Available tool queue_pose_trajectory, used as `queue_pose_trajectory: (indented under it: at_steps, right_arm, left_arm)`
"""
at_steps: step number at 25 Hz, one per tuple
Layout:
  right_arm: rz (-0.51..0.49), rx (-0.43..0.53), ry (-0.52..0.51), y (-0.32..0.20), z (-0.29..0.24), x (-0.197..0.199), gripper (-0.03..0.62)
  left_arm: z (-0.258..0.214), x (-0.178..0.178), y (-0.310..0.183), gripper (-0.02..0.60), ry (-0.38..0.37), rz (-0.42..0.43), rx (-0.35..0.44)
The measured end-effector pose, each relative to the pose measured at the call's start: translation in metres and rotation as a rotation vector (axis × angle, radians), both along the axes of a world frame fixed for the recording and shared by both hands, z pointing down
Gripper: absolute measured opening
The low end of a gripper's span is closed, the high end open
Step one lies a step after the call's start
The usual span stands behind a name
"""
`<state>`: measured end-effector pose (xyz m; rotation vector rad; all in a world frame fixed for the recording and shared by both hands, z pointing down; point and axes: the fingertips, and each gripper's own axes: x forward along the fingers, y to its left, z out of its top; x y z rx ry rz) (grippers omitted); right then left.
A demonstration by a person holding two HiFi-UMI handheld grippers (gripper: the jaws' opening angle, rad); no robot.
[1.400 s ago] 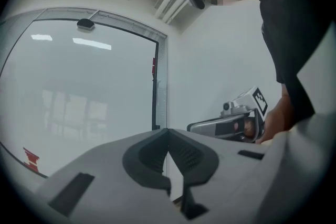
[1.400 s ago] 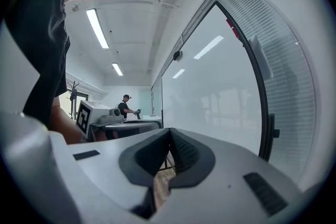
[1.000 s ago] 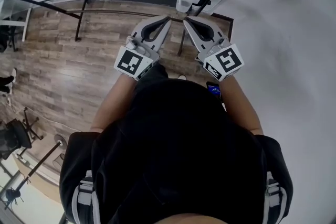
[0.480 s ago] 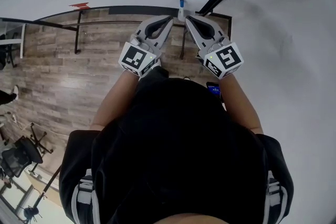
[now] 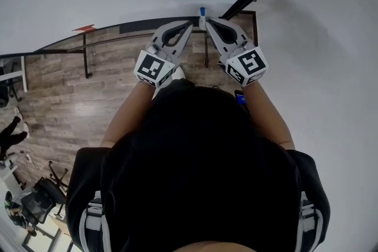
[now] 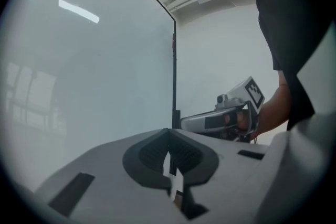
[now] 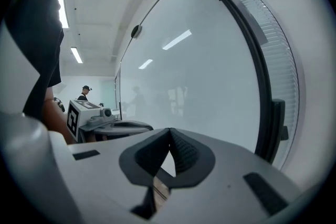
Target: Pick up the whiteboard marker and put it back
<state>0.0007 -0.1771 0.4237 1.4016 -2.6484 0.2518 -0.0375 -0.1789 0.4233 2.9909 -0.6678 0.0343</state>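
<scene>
The left gripper (image 5: pixel 190 23) and right gripper (image 5: pixel 207 21) point at a whiteboard (image 7: pixel 210 86), each with its jaws pressed together on nothing. The blue-capped whiteboard marker (image 5: pixel 202 12) sits just beyond the right gripper's tip, unheld. Reaching in with the jaws closed would likely knock it away. No writing is legible; the gripper cubes (image 5: pixel 248 66) carry only black-and-white square codes.

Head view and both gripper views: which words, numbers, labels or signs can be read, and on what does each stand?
No words or numbers can be read in any view.
Left cube and right cube: black-and-white square patterns only, no letters.
Red tag on the whiteboard frame: too small to read.
Whiteboard marker: any print is too small to read.
</scene>
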Motion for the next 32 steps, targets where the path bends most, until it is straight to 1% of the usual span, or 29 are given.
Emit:
queue_pose_trajectory:
  at_steps: [6, 9, 12, 18, 22, 26, 32]
  right_arm:
    - [0.131, -0.091, 0.036, -0.018, 0.032, 0.010, -0.005]
    - [0.159, -0.124, 0.048, -0.023, 0.044, 0.012, -0.002]
    - [0.170, -0.167, 0.070, -0.030, 0.058, 0.014, 0.004]
    - [0.186, -0.249, 0.092, -0.046, 0.094, 0.026, 0.013]
    - [0.181, -0.318, 0.107, -0.048, 0.120, 0.027, 0.028]
    - [0.174, -0.346, 0.119, -0.056, 0.139, 0.030, 0.056]
    - [0.168, -0.387, 0.124, -0.066, 0.158, 0.036, 0.084]
  left_arm:
    - [0.017, -0.004, -0.013, 0.003, -0.013, 0.092, -0.008]
    - [0.026, -0.003, -0.019, 0.003, -0.014, 0.118, -0.022]
    - [0.026, 0.000, -0.024, 0.003, 0.001, 0.129, -0.006]
    - [0.038, 0.008, -0.032, 0.003, 0.008, 0.123, -0.012]
    - [0.043, 0.009, -0.032, 0.003, 0.005, 0.115, -0.032]
    - [0.052, 0.013, -0.035, 0.003, -0.022, 0.100, -0.044]
    - [0.055, 0.018, -0.042, 0.003, -0.006, 0.078, -0.043]
